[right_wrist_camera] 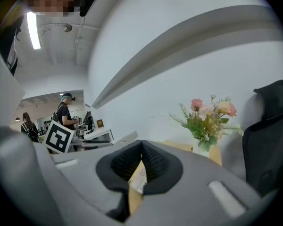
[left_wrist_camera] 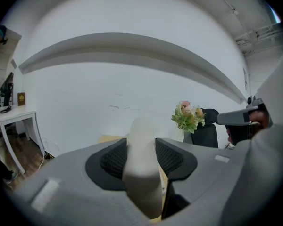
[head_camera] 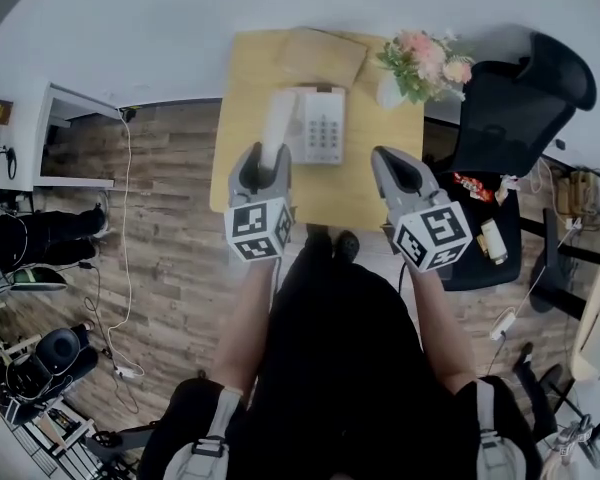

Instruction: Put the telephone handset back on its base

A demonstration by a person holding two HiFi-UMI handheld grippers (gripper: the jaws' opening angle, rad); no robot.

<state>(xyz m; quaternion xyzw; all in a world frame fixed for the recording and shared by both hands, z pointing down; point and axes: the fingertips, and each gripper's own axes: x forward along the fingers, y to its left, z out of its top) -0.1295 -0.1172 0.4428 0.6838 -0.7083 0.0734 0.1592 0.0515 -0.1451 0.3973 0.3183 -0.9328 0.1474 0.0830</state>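
The white telephone handset (head_camera: 277, 126) stands on end between the jaws of my left gripper (head_camera: 263, 173), above the left side of the white phone base (head_camera: 322, 126) with its keypad. In the left gripper view the handset (left_wrist_camera: 141, 168) fills the gap and both pads press on its sides, so my left gripper (left_wrist_camera: 141, 157) is shut on it. My right gripper (head_camera: 398, 173) hovers over the table's front right part. In its own view my right gripper (right_wrist_camera: 141, 160) has its jaw tips touching and holds nothing.
The phone sits on a small wooden table (head_camera: 250, 183) against a white wall. A brown pad (head_camera: 320, 56) lies behind the base, with a flower vase (head_camera: 420, 66) at the back right. A black office chair (head_camera: 515, 108) stands to the right and a white desk (head_camera: 75, 138) to the left.
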